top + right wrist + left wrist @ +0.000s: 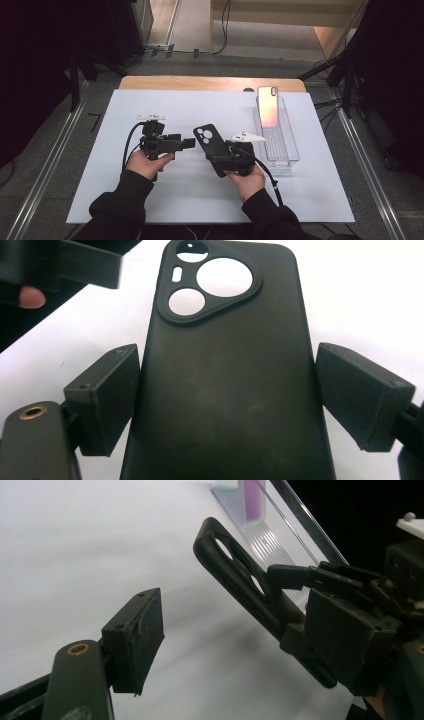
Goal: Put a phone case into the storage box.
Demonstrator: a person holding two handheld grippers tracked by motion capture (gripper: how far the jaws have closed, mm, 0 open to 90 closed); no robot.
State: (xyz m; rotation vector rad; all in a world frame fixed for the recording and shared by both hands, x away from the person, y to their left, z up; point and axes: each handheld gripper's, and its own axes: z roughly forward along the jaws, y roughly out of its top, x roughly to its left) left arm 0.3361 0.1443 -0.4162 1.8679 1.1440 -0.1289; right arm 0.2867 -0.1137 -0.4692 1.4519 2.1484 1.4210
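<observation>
A black phone case [211, 148] with a round camera cut-out is held above the white sheet, tilted, camera end away from the person. My right gripper [218, 153] is shut on it; in the right gripper view both pads [106, 399] sit against the long sides of the phone case [225, 390]. My left gripper [189, 143] points right at the case's left edge and is open. In the left gripper view its left pad [134, 639] stands clear of the case [240, 587], with bare sheet between the jaws.
A clear plastic tray [283, 150] lies at the right of the white sheet [175, 200], with a phone [268, 106] showing a pinkish back leaning at its far end. The tray [272, 542] is just beyond the case. Dark stands and cables surround the table.
</observation>
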